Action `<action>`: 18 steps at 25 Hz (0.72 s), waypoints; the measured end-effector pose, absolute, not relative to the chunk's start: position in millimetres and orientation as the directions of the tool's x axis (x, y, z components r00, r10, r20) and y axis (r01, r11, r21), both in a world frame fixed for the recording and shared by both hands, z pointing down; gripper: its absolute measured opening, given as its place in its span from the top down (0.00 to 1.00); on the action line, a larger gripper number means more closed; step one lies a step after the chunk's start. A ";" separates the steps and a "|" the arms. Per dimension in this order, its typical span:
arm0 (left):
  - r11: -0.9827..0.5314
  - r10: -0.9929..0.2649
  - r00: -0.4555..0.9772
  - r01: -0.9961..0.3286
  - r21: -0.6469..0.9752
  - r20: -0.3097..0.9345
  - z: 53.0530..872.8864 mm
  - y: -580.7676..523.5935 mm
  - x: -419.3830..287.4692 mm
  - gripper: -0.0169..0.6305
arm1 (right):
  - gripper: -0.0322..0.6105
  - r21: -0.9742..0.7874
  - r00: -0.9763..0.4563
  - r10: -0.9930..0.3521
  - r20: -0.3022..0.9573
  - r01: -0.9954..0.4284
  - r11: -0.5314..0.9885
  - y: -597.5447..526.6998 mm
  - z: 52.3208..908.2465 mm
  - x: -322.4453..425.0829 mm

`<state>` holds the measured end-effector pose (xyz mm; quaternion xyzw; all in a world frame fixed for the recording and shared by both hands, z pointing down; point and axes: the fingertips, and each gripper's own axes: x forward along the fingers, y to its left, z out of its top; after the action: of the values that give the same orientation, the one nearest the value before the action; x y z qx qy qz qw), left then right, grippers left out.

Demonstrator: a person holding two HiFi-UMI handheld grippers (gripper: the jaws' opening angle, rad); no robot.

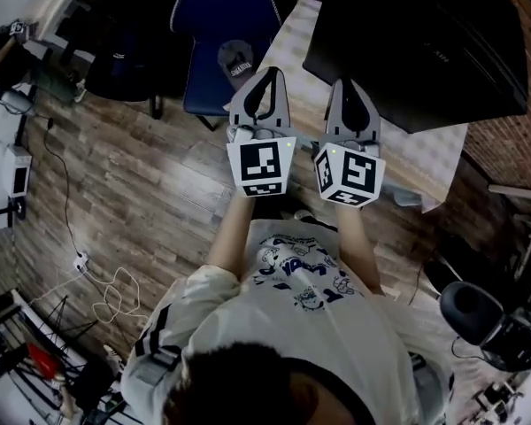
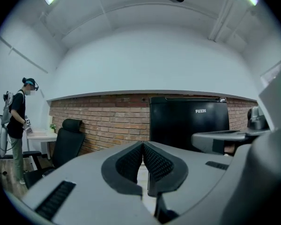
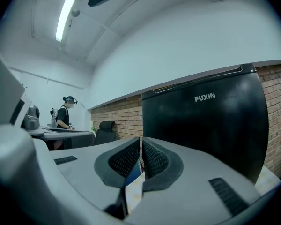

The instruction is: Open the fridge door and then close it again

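One fridge (image 1: 420, 42), black and compact, stands on the desk (image 1: 429, 162) ahead of both tools. Its door (image 3: 210, 135) is shut flush, so the opening step is judged not yet begun.

1. Right tool (image 3: 141, 142): the jaws are together with nothing between the ribbed pads. The door fills the area ahead and to the right of the tips, and its left edge lies almost in line with them. This tool is judged the better placed to take the door.
2. Left tool (image 2: 143, 146): the jaws are also together and empty. The fridge sits ahead and slightly right of its tips, with clear air in between.
3. Both tools are held level and side by side, close to the person's body and clear of the fridge. This is judged an approach posture. The closed jaws keep the tips narrow, but they would have to part before clamping a door edge.
4. No handle can be made out on the door, and the hinge side cannot be told.

Beyond the fridge runs a brick wall (image 2: 107, 121). A blue chair (image 1: 221, 38) stands ahead and left of the left tool, on the wooden floor (image 1: 133, 202). A person (image 2: 18, 116) stands far off to the left.
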<state>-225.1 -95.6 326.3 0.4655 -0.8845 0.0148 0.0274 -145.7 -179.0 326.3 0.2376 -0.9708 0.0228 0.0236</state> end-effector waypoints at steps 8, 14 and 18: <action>0.414 -0.908 -0.409 -0.909 0.052 0.089 339.7 -142.3 -262.3 0.95 | 0.89 -0.036 -0.800 -0.596 0.073 -0.599 0.800 -212.4 333.3 -168.5; 0.284 -0.955 -0.275 -0.956 0.070 0.116 356.9 -174.1 -275.1 0.94 | 0.89 -0.034 -0.740 -0.666 0.094 -0.671 0.740 -229.0 346.1 -176.5; 0.208 -0.970 -0.194 -0.974 0.086 0.149 372.7 -196.4 -277.9 0.93 | 0.89 -0.029 -0.708 -0.697 0.109 -0.704 0.710 -238.2 353.9 -178.3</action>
<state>-277.9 -196.4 372.7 0.6290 -0.7726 0.0137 0.0851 -178.3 -238.2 353.9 0.3792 -0.9236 0.0342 0.0452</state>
